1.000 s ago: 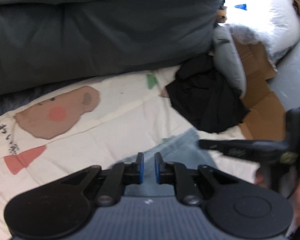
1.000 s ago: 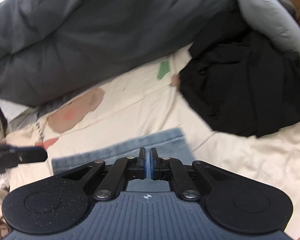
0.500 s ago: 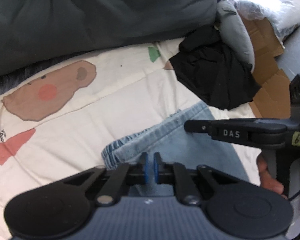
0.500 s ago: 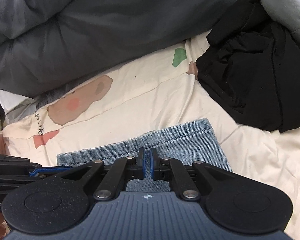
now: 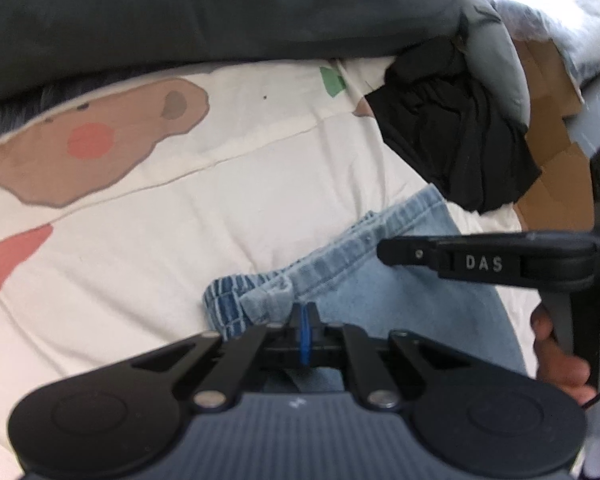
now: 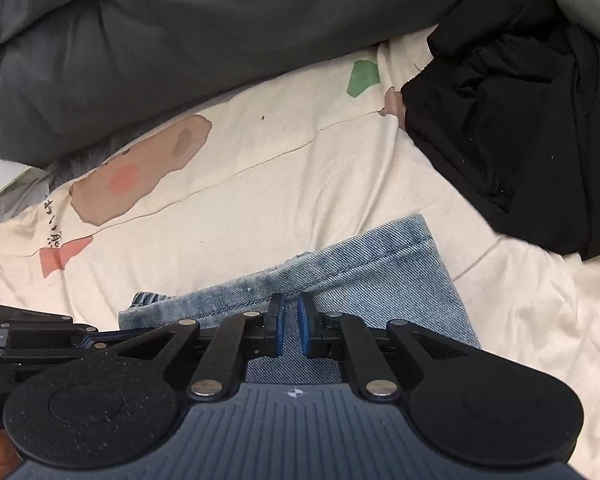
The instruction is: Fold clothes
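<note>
Light blue jeans (image 5: 400, 300) lie folded on the cream printed bed sheet (image 5: 220, 200), a bunched hem or waistband end at their left. My left gripper (image 5: 305, 320) is shut, its blue pads together right at that bunched edge; no denim shows between them. In the right wrist view the jeans (image 6: 380, 264) lie under my right gripper (image 6: 290, 320), whose pads stand a little apart, denim showing through the gap. The right gripper (image 5: 388, 250) reaches over the jeans from the right. The left gripper (image 6: 72, 332) shows at the left edge.
A dark grey duvet (image 5: 220, 12) runs along the far side. A crumpled black garment (image 5: 452, 132) lies right of the jeans, with a grey pillow (image 5: 496, 64) and brown cardboard (image 5: 556, 184) behind it. A person's hand (image 5: 556, 352) holds the right gripper.
Both grippers have come down closer to the bed and the jeans. The left pads have closed together. The right pads have parted slightly.
</note>
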Motion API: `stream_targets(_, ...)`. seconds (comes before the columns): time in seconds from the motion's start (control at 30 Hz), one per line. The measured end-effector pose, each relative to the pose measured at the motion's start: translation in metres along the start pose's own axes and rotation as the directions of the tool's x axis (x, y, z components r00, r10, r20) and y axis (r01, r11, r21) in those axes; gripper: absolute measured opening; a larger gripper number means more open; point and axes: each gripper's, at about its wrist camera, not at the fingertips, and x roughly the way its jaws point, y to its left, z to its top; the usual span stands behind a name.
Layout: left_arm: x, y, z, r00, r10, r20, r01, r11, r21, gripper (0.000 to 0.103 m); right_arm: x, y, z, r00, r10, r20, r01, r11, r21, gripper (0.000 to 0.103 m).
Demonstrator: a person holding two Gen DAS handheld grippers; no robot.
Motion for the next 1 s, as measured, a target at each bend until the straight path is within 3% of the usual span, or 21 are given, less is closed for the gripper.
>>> stream_targets(0.17,-0.017,-0.002,0.004,0.999,-0.012,0.033,0.014,0.998,-0.054,0.003,0.000,0.004,-0.001,1.000,-0.023,0.007,0.023,1.000,-0.013,0.013)
stream_targets(0.33,-0.031,-0.005,0.003,0.998,-0.010,0.063,0.015,0.997,-0.079,0.004,-0.012,-0.005,0.004,1.000,0.023,0.012,-0.024,0.996,0.085,0.015)
stream_targets(0.4,-0.037,-0.008,0.002,0.997,-0.035,0.068,0.040,0.996,-0.080,0.011,-0.024,-0.012,0.003,0.997,0.066,0.034,-0.069,0.989,0.128,0.028)
stream_targets(0.5,-0.041,-0.018,0.002,0.997,-0.049,0.065,0.052,0.997,-0.053,0.016,-0.043,-0.018,-0.004,0.995,0.061,0.073,-0.070,0.989,0.127,0.042)
stream_targets(0.67,-0.039,-0.025,-0.003,0.998,-0.046,0.050,0.047,0.999,-0.021,0.017,-0.062,-0.020,-0.016,0.994,0.020,0.108,-0.030,0.996,0.088,0.042)
stream_targets(0.7,-0.037,-0.025,-0.005,0.998,-0.041,0.045,0.042,0.999,-0.011,0.021,-0.062,-0.020,-0.018,0.994,0.018,0.107,-0.027,0.996,0.081,0.042)
stream_targets(0.83,-0.025,-0.021,-0.009,0.999,-0.021,0.037,0.020,0.999,0.026,0.018,-0.047,-0.018,-0.026,0.998,0.003,0.067,-0.007,0.998,0.058,0.042)
stream_targets(1.0,-0.013,-0.009,-0.012,1.000,-0.015,0.016,0.014,0.999,0.035,0.003,-0.024,-0.011,-0.033,0.999,-0.037,0.029,0.037,0.999,0.018,0.044)
